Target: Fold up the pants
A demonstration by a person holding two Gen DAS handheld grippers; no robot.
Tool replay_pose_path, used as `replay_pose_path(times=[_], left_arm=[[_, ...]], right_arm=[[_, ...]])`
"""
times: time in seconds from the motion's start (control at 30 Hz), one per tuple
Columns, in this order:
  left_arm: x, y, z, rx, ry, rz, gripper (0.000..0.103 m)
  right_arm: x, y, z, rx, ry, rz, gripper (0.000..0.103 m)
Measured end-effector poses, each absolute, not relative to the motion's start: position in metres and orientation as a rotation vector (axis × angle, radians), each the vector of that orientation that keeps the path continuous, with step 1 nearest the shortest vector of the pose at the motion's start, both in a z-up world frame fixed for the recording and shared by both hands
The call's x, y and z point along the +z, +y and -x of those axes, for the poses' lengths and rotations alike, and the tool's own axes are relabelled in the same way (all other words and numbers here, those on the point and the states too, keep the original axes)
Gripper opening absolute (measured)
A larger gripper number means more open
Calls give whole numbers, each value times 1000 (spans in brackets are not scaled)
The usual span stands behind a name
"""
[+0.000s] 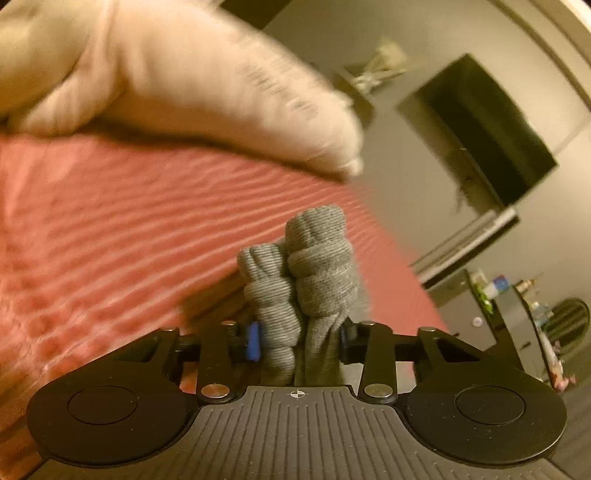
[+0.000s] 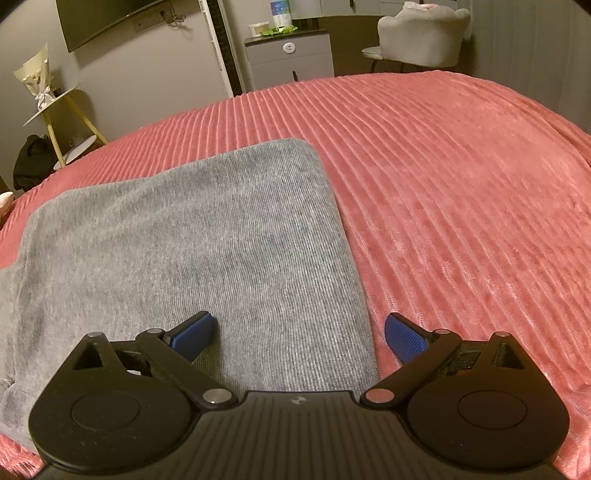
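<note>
Grey pants (image 2: 207,240) lie flat, folded, on the near left part of a pink ribbed bedspread (image 2: 461,184). Left gripper (image 1: 299,339): jaws closed on a bunched grey wad of the pants (image 1: 314,273), blue pads pressed against it. Right gripper (image 2: 299,336): jaws wide apart, holding nothing, over the near right edge of the cloth. Pale pillow (image 1: 184,85) far left, blurred. Room beyond: wall TV (image 1: 487,129), grey cabinet (image 2: 291,59), pale chair (image 2: 421,33), yellow-legged stand (image 2: 59,107).

Left tongs (image 1: 300,341) clamped (seemingly tight); right tongs (image 2: 300,334) spread.
</note>
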State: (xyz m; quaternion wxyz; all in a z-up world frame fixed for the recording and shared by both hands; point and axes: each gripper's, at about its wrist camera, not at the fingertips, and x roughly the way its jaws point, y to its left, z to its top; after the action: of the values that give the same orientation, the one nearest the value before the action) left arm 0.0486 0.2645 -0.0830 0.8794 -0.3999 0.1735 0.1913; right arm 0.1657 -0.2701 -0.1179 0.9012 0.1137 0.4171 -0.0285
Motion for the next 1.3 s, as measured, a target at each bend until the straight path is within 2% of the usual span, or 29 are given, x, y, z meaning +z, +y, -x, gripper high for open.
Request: replay_pose_path(times=[0.2, 0.33, 0.43, 0.53, 0.6, 0.67, 0.7, 0.73, 0.77, 0.8, 0.83, 0.93, 1.07, 1.13, 1.3], left_arm=[[-2, 169, -63, 235, 279, 443, 36], [22, 83, -80, 29, 270, 278, 36], [10, 5, -95, -137, 337, 120, 37], [-31, -70, -114, -233, 508, -85, 41], [-65, -105, -126, -227, 646, -211, 54], [-88, -125, -138, -193, 794, -314, 59], [-89, -128, -135, -191, 791, -324, 62], [-84, -125, -129, -212, 770, -303, 73], [-76, -117, -124, -261, 749, -228, 90], [-68, -102, -118, -313, 730, -106, 96], [-59, -81, -112, -348, 707, 60, 99], [-51, -27, -98, -298, 669, 362, 99], [-51, 35, -77, 136, 576, 386, 99], [-57, 71, -73, 272, 601, 500, 99], [-92, 122, -58, 416, 676, 833, 98]], right_arm=[[-111, -271, -159, -37, 814, -250, 99], [-104, -277, -155, -26, 767, -298, 99], [-101, -284, -152, -24, 745, -344, 99], [-98, -291, -148, -16, 724, -398, 99], [-97, -295, -145, -11, 714, -423, 99], [-96, -297, -142, 0, 705, -444, 99], [-96, -298, -142, 8, 702, -452, 99], [-96, -299, -141, 18, 699, -456, 99], [-96, -299, -142, 27, 695, -458, 99], [-96, -298, -142, 37, 692, -459, 99], [-96, -298, -143, 47, 692, -457, 99], [-96, -292, -147, 66, 696, -435, 99], [-82, -284, -136, 92, 631, -410, 98], [-73, -280, -128, 142, 574, -423, 98], [-83, -256, -147, 331, 699, -515, 98]])
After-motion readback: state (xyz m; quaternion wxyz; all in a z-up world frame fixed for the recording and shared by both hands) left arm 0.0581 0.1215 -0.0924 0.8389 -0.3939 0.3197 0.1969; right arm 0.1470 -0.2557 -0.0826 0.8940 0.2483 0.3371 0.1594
